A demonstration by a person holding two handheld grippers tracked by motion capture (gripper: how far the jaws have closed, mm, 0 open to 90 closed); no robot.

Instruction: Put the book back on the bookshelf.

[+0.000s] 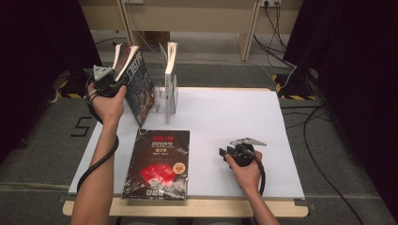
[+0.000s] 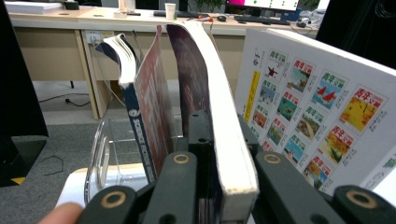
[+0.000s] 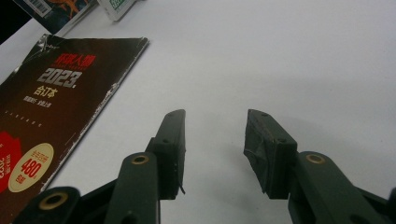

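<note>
The thick paperback book (image 2: 219, 140), dark glossy cover and pale matte page block, stands almost upright with the left gripper (image 1: 107, 80) clamped on its lower edge, held over the clear acrylic rack (image 2: 100, 156) at the table's (image 1: 234, 122) far left corner, between a leaning blue-spined volume (image 2: 140, 112) and a white-covered one (image 2: 317, 107) printed with small pictures. It looks like the slotting-in step, so the next move calls for lowering it squarely into the gap without nudging its neighbours. The right gripper (image 3: 215, 144) rests with jaws apart and empty on the white tabletop, beside a flat, scuffed dark magazine (image 1: 159, 161).
</note>
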